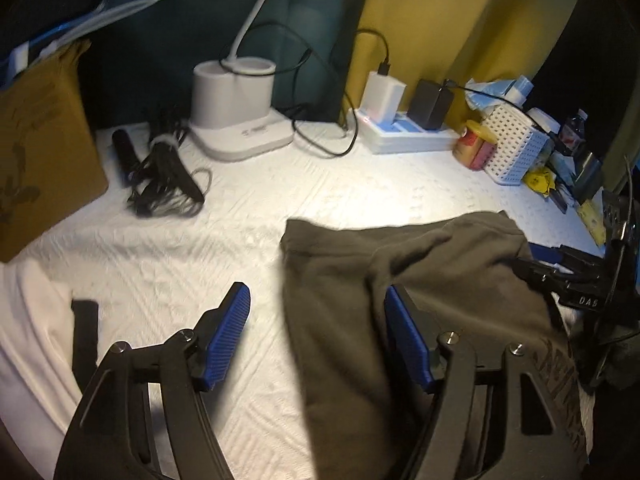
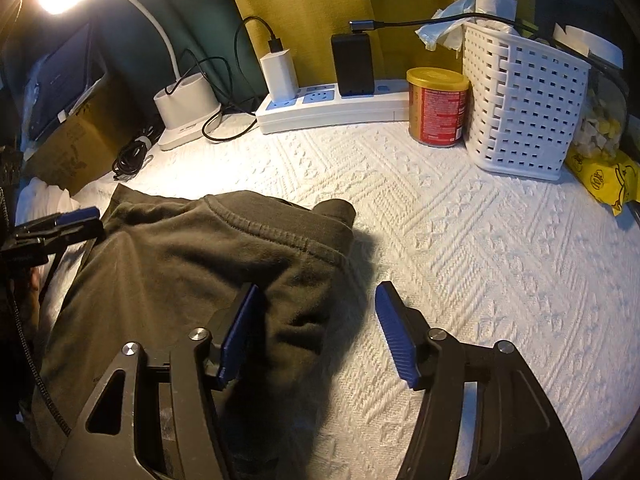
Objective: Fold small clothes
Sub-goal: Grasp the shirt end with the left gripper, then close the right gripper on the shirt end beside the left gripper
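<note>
Garment work sits at a pause between grips: a dark olive garment (image 1: 420, 280) lies bunched on the white textured counter (image 1: 200, 240), clear of the clutter along the back, which leaves open cloth to fold on. In the left wrist view it fills the lower right of the frame, its left edge running down between the fingers of the left gripper (image 1: 318, 336). Those fingers stand apart; the right-hand one rests over the fabric and the left-hand one over bare counter, so nothing is pinched. In the right wrist view the garment (image 2: 200, 264) takes the lower left, its stitched hem curving toward frame centre. The right gripper (image 2: 316, 332) is likewise spread: its left-hand finger overlaps the cloth, the other hangs above the counter, apparently straddling the garment's right edge for a pinch.
</note>
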`<state>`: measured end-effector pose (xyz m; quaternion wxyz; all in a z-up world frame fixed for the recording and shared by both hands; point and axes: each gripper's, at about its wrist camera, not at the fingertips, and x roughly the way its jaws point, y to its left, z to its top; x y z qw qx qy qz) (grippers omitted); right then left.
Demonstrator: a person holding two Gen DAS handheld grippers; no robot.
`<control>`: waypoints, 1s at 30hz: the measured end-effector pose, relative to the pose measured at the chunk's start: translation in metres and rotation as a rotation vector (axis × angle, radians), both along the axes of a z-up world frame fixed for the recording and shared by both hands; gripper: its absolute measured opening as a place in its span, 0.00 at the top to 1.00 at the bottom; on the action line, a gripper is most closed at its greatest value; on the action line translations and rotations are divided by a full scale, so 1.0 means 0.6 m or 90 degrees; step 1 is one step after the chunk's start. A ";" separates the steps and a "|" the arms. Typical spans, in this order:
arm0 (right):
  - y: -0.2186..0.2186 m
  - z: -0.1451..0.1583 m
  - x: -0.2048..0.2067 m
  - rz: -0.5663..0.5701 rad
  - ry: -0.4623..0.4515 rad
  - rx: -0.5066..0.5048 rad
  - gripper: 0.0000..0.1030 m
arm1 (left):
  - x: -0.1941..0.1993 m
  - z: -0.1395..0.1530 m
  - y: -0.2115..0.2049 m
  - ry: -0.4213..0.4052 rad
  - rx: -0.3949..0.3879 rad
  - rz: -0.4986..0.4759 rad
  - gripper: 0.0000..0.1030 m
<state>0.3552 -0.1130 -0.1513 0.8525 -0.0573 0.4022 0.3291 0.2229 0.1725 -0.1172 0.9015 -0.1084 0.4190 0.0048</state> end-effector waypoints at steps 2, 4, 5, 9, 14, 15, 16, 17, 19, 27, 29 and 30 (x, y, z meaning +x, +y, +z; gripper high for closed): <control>0.005 0.000 0.003 0.004 0.002 0.002 0.37 | -0.001 -0.010 0.000 0.011 -0.005 -0.002 0.32; 0.010 0.000 0.007 0.011 0.007 0.006 0.37 | 0.000 -0.017 -0.007 0.015 -0.010 -0.012 0.27; 0.013 0.001 0.009 0.014 0.008 0.008 0.37 | 0.001 -0.018 -0.011 0.015 -0.008 -0.012 0.25; 0.030 0.002 0.010 0.033 0.012 0.014 0.37 | 0.006 -0.018 -0.022 0.015 -0.034 -0.027 0.25; 0.041 0.003 0.005 0.043 0.003 0.007 0.37 | 0.015 -0.020 -0.060 0.021 -0.023 -0.075 0.25; 0.041 0.003 0.005 0.043 0.002 0.006 0.37 | 0.016 -0.021 -0.065 0.019 -0.026 -0.081 0.25; 0.041 0.003 0.004 0.044 0.002 0.004 0.37 | 0.019 -0.023 -0.075 0.018 -0.026 -0.089 0.25; 0.042 0.003 0.004 0.045 0.001 0.002 0.37 | 0.021 -0.023 -0.085 0.016 -0.012 -0.094 0.25; 0.044 0.004 0.002 0.046 -0.004 -0.005 0.37 | 0.025 -0.027 -0.104 0.016 0.022 -0.117 0.25; 0.059 0.005 -0.001 0.062 -0.013 -0.021 0.37 | 0.026 -0.028 -0.123 0.012 0.056 -0.136 0.43; 0.062 0.006 -0.003 0.071 -0.015 -0.023 0.37 | 0.024 -0.028 -0.129 0.010 0.059 -0.140 0.48; 0.066 0.006 -0.006 0.076 -0.019 -0.029 0.41 | 0.023 -0.027 -0.131 0.008 0.058 -0.143 0.57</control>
